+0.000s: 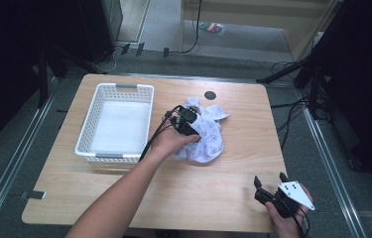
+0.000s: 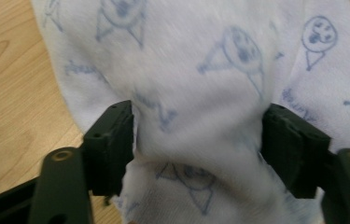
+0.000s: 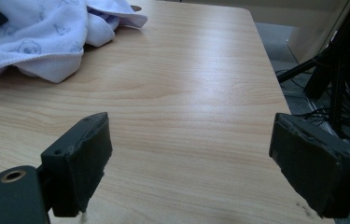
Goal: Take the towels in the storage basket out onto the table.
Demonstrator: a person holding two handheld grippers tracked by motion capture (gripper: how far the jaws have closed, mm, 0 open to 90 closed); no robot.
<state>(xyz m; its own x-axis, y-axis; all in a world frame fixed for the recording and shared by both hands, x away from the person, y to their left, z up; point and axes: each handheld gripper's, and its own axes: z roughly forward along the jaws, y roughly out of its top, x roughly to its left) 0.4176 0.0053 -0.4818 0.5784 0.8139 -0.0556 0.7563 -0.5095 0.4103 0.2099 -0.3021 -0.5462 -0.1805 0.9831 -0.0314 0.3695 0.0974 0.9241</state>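
A white cloth (image 1: 209, 138) printed with small blue drawings lies crumpled at the middle of the wooden table (image 1: 208, 191). My left gripper (image 1: 194, 129) presses down into it, a person's hand around its body. In the left gripper view the cloth (image 2: 210, 60) bulges between the two black jaws, which stand wide apart on either side of a fold; the left gripper (image 2: 200, 135) is open. My right gripper (image 1: 270, 178) rests near the table's front right corner, open, away from the cloth. In the right gripper view its jaws (image 3: 191, 149) frame bare wood, with the cloth (image 3: 37, 42) far off at the upper left.
A white perforated plastic basket (image 1: 88, 130) with nothing in it stands on the table's left half, just left of the cloth. A small dark round disc (image 1: 210, 95) sits near the far edge. Cables and stand legs (image 1: 297, 74) lie on the floor beyond the right edge.
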